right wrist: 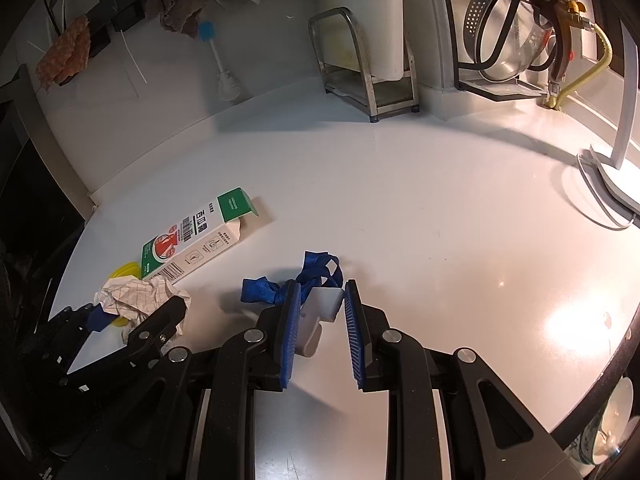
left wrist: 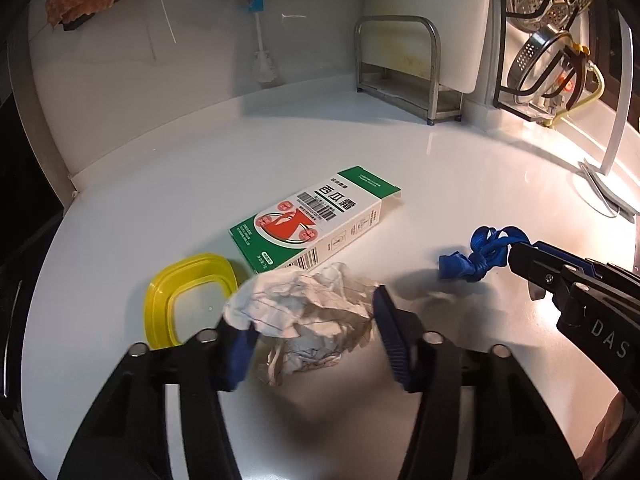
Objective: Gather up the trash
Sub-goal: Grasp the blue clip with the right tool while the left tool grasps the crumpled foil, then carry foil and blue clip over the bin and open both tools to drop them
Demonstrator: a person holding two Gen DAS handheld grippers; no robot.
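Left gripper (left wrist: 308, 330) squeezing crumpled paper (left wrist: 304, 316) between its jaws, right gripper (right wrist: 322, 316) seemingly pinching a white plastic piece (right wrist: 326, 304), blue strap (right wrist: 308, 276) at its tips

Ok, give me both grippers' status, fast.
Left gripper: closed on the crumpled paper.
Right gripper: closed on the white piece tied to the blue strap.
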